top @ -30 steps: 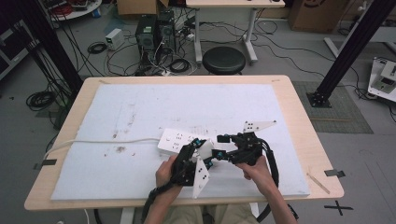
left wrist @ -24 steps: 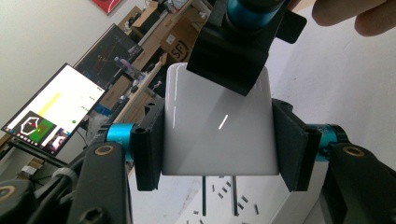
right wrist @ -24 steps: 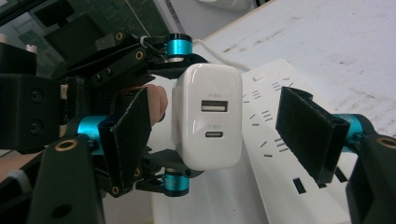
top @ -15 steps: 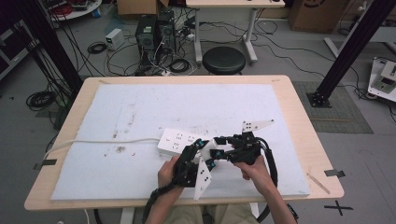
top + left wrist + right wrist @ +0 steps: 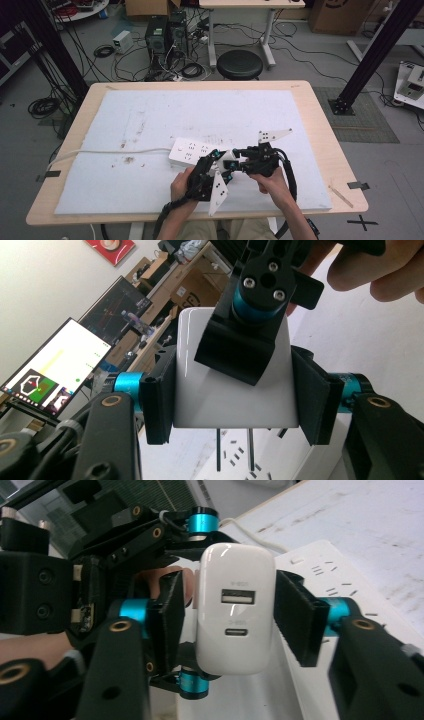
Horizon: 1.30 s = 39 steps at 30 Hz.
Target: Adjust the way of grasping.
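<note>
Sitting between both tools right now is a small glossy white plastic wall charger [image 5: 235,607], held up just above the near end of a long white plastic power strip [image 5: 192,152]; that strip lies on the pale blue-white foam mat [image 5: 150,115] covering the light wooden table [image 5: 320,115], with its white cord [image 5: 105,151] running off toward the table's left edge.

From the left gripper [image 5: 235,392] view, both black pads press against the charger's flat sides, so it's clamped on the block; two thin metal prongs [image 5: 235,447] stick out underneath, pointing down at the strip's slots; the other gripper's black jaw with a teal collar sits across the charger's top face.

From the right gripper [image 5: 227,610] view you look straight at the charger's port face, with a rectangular USB socket [image 5: 238,597] over a smaller oval one [image 5: 236,631]; the left-hand pad looks to touch the charger, the right-hand pad stands a little off it with a visible gap, so this one is narrowed around the charger but not fully clamped.

In the high view both hands sit close together near the table's front edge, the left hand [image 5: 182,182] and right hand [image 5: 272,180] with their tools meeting at the charger.
</note>
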Motion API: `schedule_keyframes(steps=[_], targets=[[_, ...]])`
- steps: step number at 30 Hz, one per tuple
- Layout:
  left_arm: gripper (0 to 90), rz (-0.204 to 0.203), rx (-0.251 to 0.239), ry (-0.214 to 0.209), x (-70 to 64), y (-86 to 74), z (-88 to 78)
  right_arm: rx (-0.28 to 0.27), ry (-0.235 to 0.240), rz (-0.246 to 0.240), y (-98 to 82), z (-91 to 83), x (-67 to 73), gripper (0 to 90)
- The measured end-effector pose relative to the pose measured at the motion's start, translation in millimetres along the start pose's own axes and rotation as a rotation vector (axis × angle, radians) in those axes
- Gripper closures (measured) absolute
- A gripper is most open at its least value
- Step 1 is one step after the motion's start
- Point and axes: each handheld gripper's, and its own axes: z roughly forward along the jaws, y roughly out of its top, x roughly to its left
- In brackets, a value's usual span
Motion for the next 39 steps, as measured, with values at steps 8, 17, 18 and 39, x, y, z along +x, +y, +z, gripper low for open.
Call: schedule_keyframes(steps=[8,17,18,39], targets=[[42.5,-0.002,-0.004,-0.003,-0.6,0.0,-0.1,0.003,0.001,-0.012,-0.5,1.4,1.3,55.7],[42.5,-0.001,-0.002,-0.006,0.0,-1.1,-1.1,0.007,0.007,-0.01,-0.7,2.9,1.1,58.5],[42.5,0.001,-0.001,-0.006,0.2,-1.3,-1.3,0.003,0.008,-0.008,-0.7,3.2,0.9,58.8],[42.3,0.001,0.008,-0.006,-1.6,-3.2,-1.3,0.006,0.004,-0.002,-2.7,4.9,1.2,62.7]])
